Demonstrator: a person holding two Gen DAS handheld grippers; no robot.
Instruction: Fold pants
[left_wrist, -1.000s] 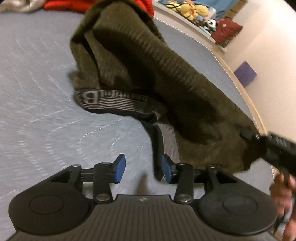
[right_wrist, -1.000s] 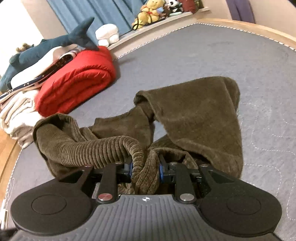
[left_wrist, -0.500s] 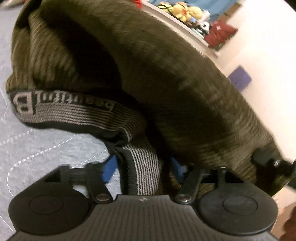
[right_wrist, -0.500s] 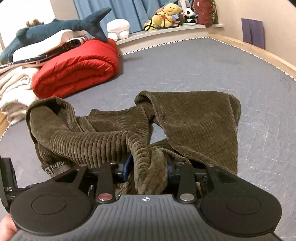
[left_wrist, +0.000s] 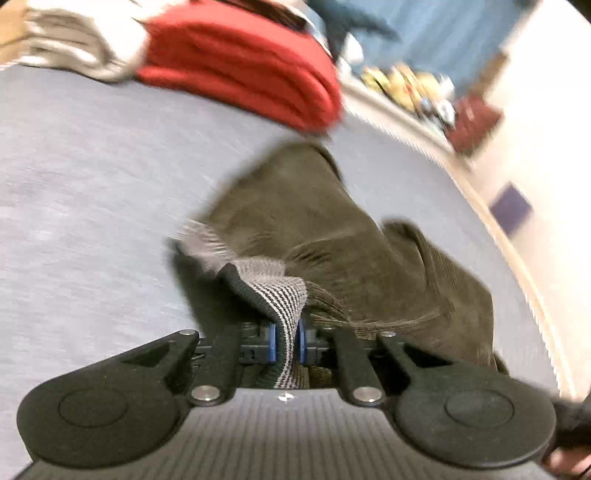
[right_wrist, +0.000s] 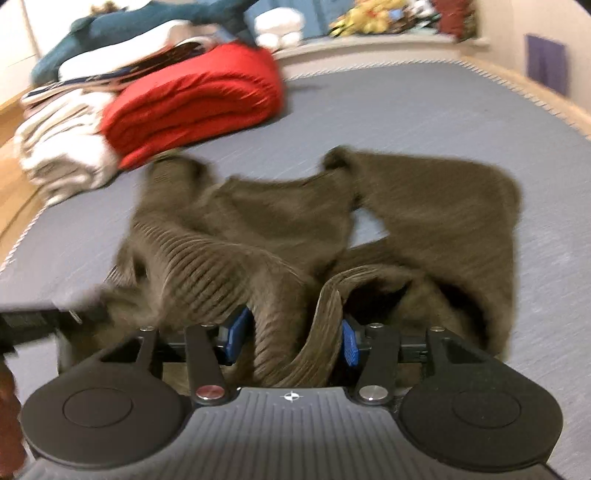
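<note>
Brown corduroy pants (right_wrist: 280, 221) lie rumpled on the grey mattress (right_wrist: 424, 110), their near end gathered in both tools.

The left gripper (left_wrist: 285, 341) has just closed, its blue pads pinching the striped elastic waistband (left_wrist: 269, 291). The right gripper (right_wrist: 291, 338) has just been opening — its blue pads stand apart, with a ribbed corduroy fold between them, touching the right pad and clear of the left. The legs fan away towards the mattress's far edge, well short of the folded red blanket (right_wrist: 192, 99) at the far left corner. The right view shows both legs spread and a pale folded pile (right_wrist: 59, 147) — the left view alone shows the waistband's knit stripes.
</note>
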